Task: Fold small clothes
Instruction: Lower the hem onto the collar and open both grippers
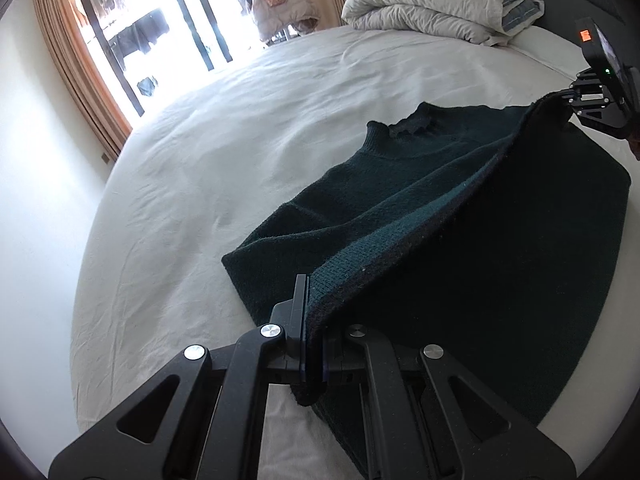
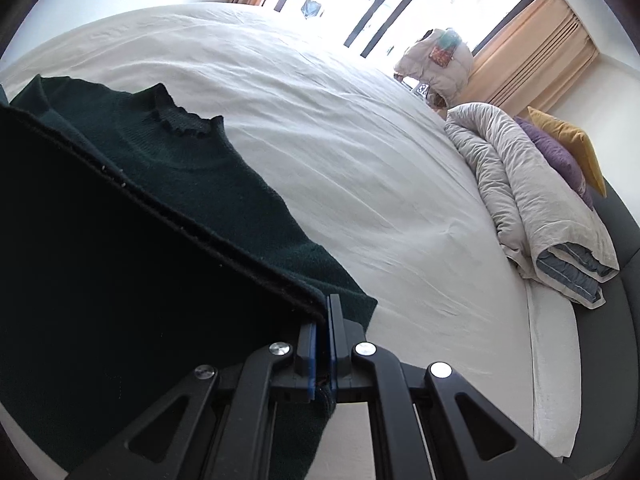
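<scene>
A dark green knitted sweater (image 1: 400, 184) lies on the white bed sheet (image 1: 200, 184), its ruffled collar pointing to the far side. My left gripper (image 1: 310, 312) is shut on one corner of its lifted hem. My right gripper (image 2: 324, 320) is shut on the other hem corner; it also shows in the left wrist view (image 1: 568, 100) at the far right. The hem edge is stretched taut between the two grippers, raised above the sweater's body (image 2: 192, 168). The lower part hangs down in shadow.
A folded grey duvet (image 2: 532, 208) lies at the head of the bed with purple (image 2: 556, 156) and yellow (image 2: 568, 136) pillows behind it. A window with orange curtains (image 1: 80, 68) is beyond the bed. The dark bed frame (image 2: 608, 320) runs along the right.
</scene>
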Demonstrator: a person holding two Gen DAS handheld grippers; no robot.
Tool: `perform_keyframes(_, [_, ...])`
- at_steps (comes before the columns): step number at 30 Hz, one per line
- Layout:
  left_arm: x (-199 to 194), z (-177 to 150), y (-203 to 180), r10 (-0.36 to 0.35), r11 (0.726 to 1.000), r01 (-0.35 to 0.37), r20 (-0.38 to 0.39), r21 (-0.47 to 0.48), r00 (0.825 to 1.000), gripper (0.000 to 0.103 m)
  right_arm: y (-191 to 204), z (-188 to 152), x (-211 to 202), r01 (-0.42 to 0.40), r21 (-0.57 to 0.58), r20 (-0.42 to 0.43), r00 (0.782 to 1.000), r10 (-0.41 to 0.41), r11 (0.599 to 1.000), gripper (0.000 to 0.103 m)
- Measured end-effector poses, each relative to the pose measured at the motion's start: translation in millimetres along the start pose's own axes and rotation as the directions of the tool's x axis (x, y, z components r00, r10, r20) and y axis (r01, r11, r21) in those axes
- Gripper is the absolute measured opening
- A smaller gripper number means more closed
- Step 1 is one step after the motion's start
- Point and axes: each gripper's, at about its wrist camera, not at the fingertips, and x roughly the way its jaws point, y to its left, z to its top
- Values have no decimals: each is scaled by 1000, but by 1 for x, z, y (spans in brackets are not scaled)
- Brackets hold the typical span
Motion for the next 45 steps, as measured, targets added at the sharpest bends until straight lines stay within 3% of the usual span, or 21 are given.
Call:
perform_keyframes(7, [38, 15, 20, -74, 996, 71, -72, -49, 995, 3, 0, 10, 26, -19, 19, -39, 999, 20, 1000, 4])
perform_keyframes(13, [67, 28, 31, -150, 985, 136, -146, -107, 978, 3, -5, 17, 44, -36, 47, -77, 996, 40, 998, 4])
perform_keyframes(21, [81, 33, 53, -246, 955, 206, -179, -215, 952, 3, -15, 26, 58, -68, 107, -107, 991, 80, 992, 5])
perform_keyframes(26, [85, 36, 56, -251, 951, 206, -185, -233, 950, 3, -14, 31, 61, -74, 114, -114, 990, 87, 991, 4])
perform_keyframes(31, [94, 35, 74, -321, 908, 249, -179, -336, 930, 3, -16, 36, 66, -79, 130, -124, 988, 95, 988, 5])
perform_keyframes(38, [102, 39, 78, -307, 911, 229, -194, -343, 932, 4, -16, 46, 80, -83, 149, -150, 983, 105, 985, 5])
perform_keyframes(42, [107, 36, 88, -317, 893, 229, -180, -388, 931, 10, -21, 47, 88, -90, 191, -161, 979, 122, 977, 12])
perform_keyframes(44, [107, 37, 87, -306, 899, 223, -178, -376, 935, 11, -21, 48, 89, -91, 204, -154, 980, 123, 975, 18])
perform_keyframes(45, [107, 38, 86, -297, 904, 217, -177, -367, 938, 11, -22, 48, 90, -92, 214, -150, 981, 126, 972, 30])
